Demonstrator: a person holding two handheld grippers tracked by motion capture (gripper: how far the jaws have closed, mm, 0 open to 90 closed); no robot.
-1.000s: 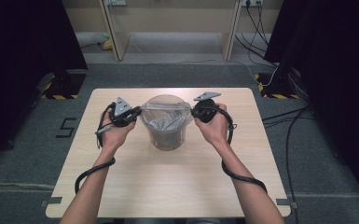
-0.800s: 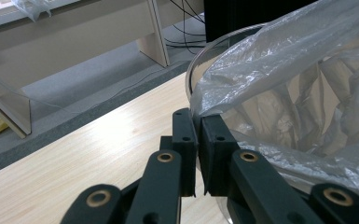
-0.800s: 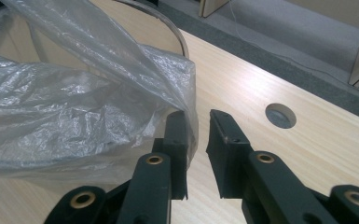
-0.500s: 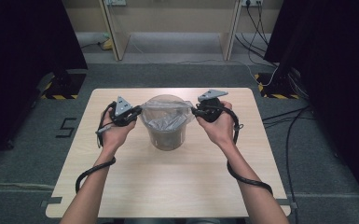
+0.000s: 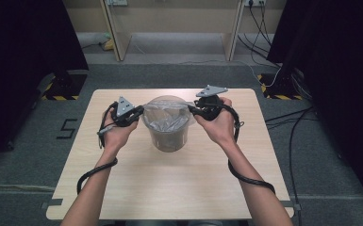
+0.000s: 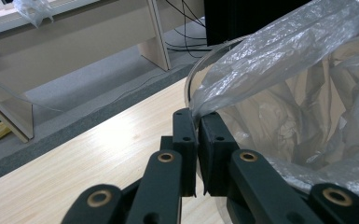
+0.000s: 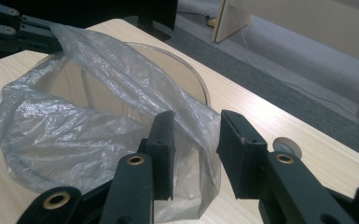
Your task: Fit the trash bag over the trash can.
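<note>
Left claw [image 6: 196, 122] pinches the plastic bag [image 5: 166, 117] at the bucket [image 5: 167, 139] rim's 9 o'clock; right claw [image 7: 193, 135], jaws just opening, straddles bag's edge at 3 o'clock unpressed, mid-worktop [image 5: 169, 183].

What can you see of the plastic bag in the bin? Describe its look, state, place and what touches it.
The bag is thin, clear, crinkled plastic film, sitting inside a round transparent bin at the middle of the wooden table. Its mouth is spread open across the bin's rim. The left gripper is shut on its edge at one side. At the other side the right gripper has just been opening; a loose fold of the bag lies between its jaws, which stand apart.
</note>
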